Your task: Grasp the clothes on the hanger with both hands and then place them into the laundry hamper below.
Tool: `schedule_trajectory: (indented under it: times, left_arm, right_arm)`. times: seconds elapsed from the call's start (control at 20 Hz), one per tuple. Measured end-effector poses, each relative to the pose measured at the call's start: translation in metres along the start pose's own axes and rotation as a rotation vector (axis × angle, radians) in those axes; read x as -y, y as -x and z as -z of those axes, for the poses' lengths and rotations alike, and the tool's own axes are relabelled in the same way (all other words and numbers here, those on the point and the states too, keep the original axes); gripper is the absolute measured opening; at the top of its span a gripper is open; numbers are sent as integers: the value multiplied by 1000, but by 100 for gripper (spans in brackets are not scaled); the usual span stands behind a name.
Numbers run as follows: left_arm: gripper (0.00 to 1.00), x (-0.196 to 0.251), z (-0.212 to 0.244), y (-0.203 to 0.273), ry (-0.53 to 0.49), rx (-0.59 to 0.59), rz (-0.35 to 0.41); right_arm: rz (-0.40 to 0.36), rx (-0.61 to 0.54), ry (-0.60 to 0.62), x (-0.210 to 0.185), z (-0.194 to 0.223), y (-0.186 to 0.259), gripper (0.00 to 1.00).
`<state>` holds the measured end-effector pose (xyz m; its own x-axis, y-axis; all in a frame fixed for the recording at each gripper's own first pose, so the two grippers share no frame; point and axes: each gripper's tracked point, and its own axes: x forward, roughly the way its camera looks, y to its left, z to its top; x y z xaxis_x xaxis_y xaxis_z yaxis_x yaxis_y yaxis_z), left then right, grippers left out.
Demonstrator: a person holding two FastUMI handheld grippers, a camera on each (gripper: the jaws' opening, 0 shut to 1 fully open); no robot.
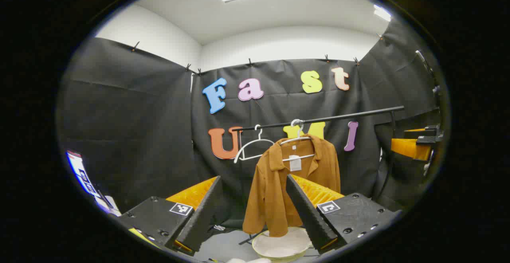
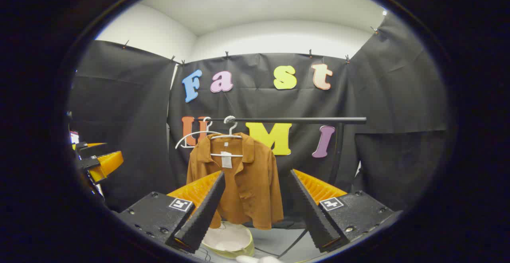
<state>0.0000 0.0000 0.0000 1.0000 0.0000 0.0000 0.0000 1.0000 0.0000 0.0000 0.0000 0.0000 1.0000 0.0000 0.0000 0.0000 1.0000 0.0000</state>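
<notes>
Rust-brown shirt [image 1: 279, 179] hangs lengthwise on its hanger [image 2: 223, 135], straight ahead of your left gripper [image 1: 255, 211] and right gripper [image 2: 255, 211], both spread wide and empty; neither seems nearer. Hamper [image 2: 235, 241] sits directly below.

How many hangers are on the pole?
2. One white hanger holds the brown shirt. The other white hanger, bare, hangs beside it, nearer the pole's free end. None seem hidden.

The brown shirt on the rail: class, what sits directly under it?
A round pale laundry hamper stands on the floor below the brown shirt. The shirt's hem and each tool's fingers cover parts of its rim.
</notes>
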Motion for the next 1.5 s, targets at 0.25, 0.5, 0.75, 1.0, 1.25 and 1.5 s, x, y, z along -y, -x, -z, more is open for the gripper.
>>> schedule_trajectory:
  times: [0.25, 0.5, 0.75, 1.0, 1.25, 1.5]
  left_arm:
    - [99, -1, 1, -1, -3, -5, -11]
    - [99, -1, 4, -2, -24, -7, -18]
    - [98, 3, 8, -10, -25, -12, -3]
    - [98, 36, 18, -52, 13, 16, 57]
    - [99, 75, 31, -127, 26, 70, 110]
    - [99, 104, 56, -214, 17, 52, 101]
  right_arm:
    - [14, -12, 0, 4, 5, 1, 100]
    - [30, -13, 7, 7, 7, 1, 100]
    - [27, -28, 21, 4, 18, -10, 100]
    - [-14, -30, 53, -2, 32, -48, 100]
    - [-49, -31, 70, 4, 47, -110, 100]
    - [-96, -43, 35, 8, 63, -187, 100]
